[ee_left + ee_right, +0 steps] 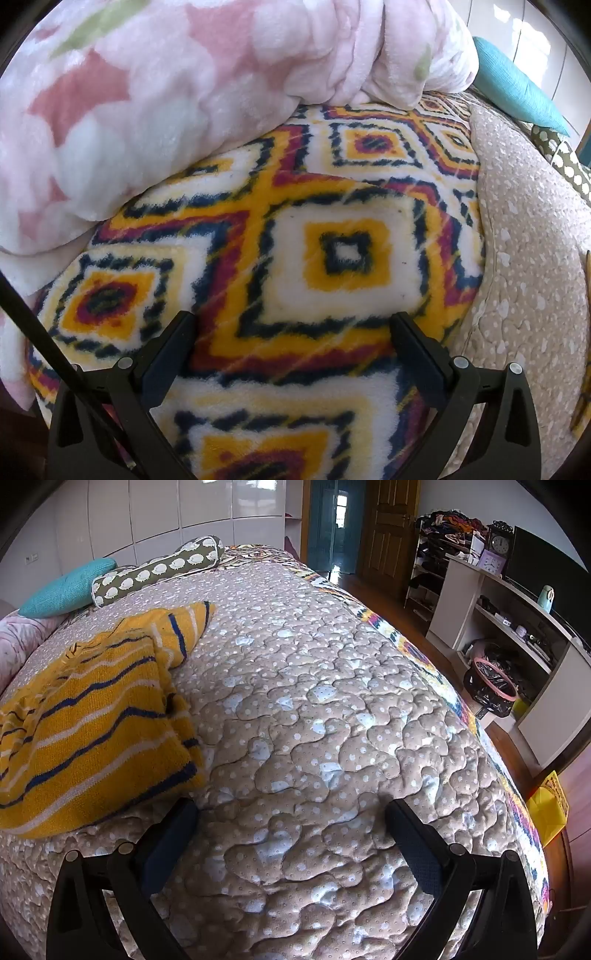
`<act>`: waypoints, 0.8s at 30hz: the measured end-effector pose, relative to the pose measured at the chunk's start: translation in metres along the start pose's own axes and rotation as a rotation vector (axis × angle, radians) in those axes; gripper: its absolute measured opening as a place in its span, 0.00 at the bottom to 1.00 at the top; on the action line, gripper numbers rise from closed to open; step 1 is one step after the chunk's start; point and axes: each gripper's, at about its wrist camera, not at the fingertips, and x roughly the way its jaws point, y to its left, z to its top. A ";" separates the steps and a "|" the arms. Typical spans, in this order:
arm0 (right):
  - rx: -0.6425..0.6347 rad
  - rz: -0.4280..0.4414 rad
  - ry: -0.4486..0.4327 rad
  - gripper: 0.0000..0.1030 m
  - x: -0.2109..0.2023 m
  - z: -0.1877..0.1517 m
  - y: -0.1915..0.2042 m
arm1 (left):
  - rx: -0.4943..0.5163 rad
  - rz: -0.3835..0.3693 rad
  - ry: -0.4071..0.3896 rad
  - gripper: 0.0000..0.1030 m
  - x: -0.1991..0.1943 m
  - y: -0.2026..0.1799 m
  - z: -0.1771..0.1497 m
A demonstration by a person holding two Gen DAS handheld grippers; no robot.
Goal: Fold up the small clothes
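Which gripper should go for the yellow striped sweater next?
Probably right. The right gripper is open with the sweater just beside its left finger; the left gripper faces only blankets.

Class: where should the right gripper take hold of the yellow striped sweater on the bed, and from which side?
Probably the near hem corner of the yellow striped sweater, approached from its right: that edge lies flat and free on the quilt, just ahead of the open right gripper.

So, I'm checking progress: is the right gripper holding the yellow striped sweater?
No, the right gripper is open over the bare quilt, with the yellow striped sweater lying apart to its left.
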 end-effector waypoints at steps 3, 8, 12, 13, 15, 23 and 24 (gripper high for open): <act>0.003 0.004 0.000 1.00 0.000 0.000 0.000 | -0.031 -0.049 -0.001 1.00 0.000 0.000 -0.001; 0.003 0.003 -0.002 1.00 0.000 0.000 0.000 | -0.037 -0.060 0.003 1.00 0.000 0.000 -0.001; 0.003 0.003 -0.002 1.00 0.000 0.000 0.000 | -0.038 -0.061 0.004 1.00 -0.001 -0.005 -0.001; 0.003 0.003 -0.002 1.00 0.000 0.000 0.000 | -0.038 -0.062 0.005 1.00 0.001 0.000 0.000; 0.003 0.003 -0.002 1.00 0.000 0.000 0.000 | -0.039 -0.064 0.005 1.00 0.001 0.000 0.000; 0.003 0.003 -0.002 1.00 0.000 0.000 0.000 | -0.040 -0.067 0.007 1.00 0.001 0.001 0.000; 0.003 0.003 -0.001 1.00 0.000 0.000 0.000 | -0.040 -0.067 0.007 1.00 0.001 0.000 0.000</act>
